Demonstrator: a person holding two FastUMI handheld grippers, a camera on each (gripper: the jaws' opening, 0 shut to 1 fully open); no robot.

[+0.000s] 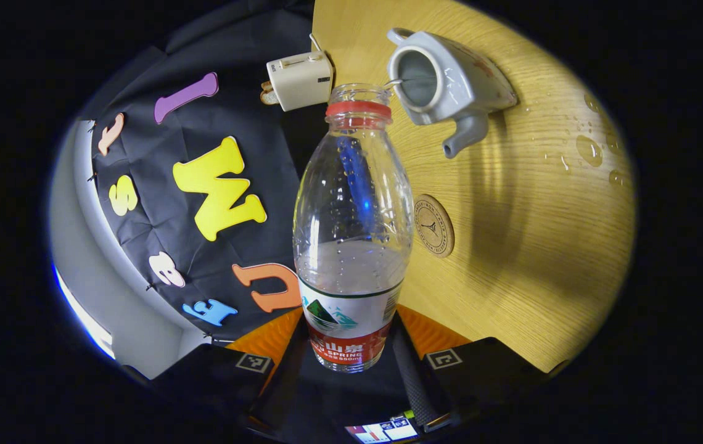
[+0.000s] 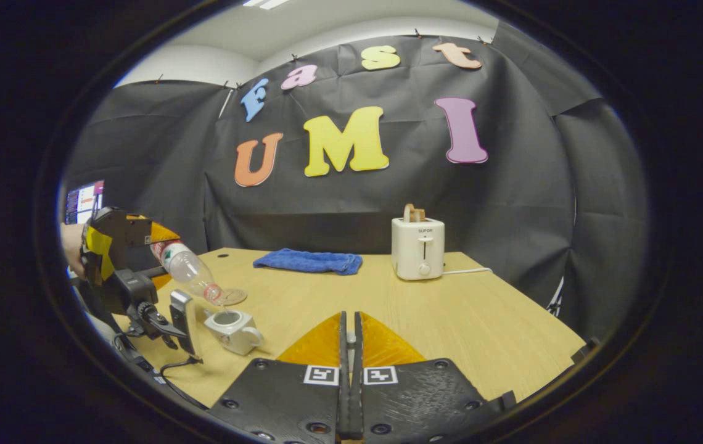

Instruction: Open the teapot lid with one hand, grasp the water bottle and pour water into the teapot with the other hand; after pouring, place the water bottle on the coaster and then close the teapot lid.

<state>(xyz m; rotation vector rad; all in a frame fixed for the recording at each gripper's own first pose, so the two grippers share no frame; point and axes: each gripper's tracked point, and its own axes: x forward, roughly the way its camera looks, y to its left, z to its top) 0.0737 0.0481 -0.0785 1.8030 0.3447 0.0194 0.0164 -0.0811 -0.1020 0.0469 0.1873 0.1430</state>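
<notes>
My left gripper (image 1: 349, 338) is shut on the lower body of a clear water bottle (image 1: 351, 246) with a red neck ring and no cap. The bottle is tipped toward the grey teapot (image 1: 444, 83), whose top stands open, and a thin stream of water runs from the mouth into it. A round wooden coaster (image 1: 433, 225) lies on the table between bottle and teapot. In the right gripper view the left gripper (image 2: 163, 246) holds the tilted bottle (image 2: 188, 269) over the teapot (image 2: 234, 327). My right gripper (image 2: 349, 345) is shut, with nothing visible between its fingers.
A white toaster (image 2: 418, 246) with bread in it stands at the back of the wooden table (image 2: 450, 320), its cord running right. A folded blue cloth (image 2: 308, 261) lies at the back middle. Water drops (image 1: 589, 151) lie on the table beyond the teapot.
</notes>
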